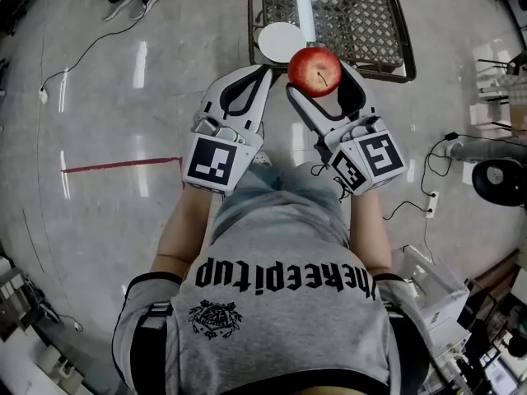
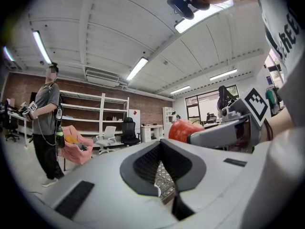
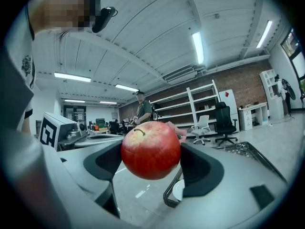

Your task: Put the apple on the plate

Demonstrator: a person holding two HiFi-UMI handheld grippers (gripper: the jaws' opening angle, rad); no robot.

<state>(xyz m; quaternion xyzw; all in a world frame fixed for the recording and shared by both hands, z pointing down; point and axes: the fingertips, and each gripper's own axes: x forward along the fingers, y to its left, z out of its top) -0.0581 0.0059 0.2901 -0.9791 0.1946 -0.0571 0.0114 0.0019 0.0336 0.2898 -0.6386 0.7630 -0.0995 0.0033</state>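
A red apple (image 1: pixel 314 71) is held in the air between the jaws of my right gripper (image 1: pixel 318 79), which is shut on it. The right gripper view shows the apple (image 3: pixel 150 149) stem-up, filling the gap between the black pads (image 3: pixel 205 168). Below and beyond it, a white plate (image 1: pixel 281 39) lies at the near left corner of a wire mesh rack (image 1: pixel 362 19); a sliver of that plate (image 3: pixel 177 191) shows under the apple. My left gripper (image 1: pixel 265 72) is beside the right one, shut with nothing in it. The left gripper view shows the apple (image 2: pixel 183 129) to its right.
The grey floor carries a red tape line (image 1: pixel 123 164) at the left and cables with a power strip (image 1: pixel 430 204) at the right. Someone's feet (image 1: pixel 132 5) are at the top left. A person (image 2: pixel 46 123) stands by a pink chair (image 2: pixel 76 147).
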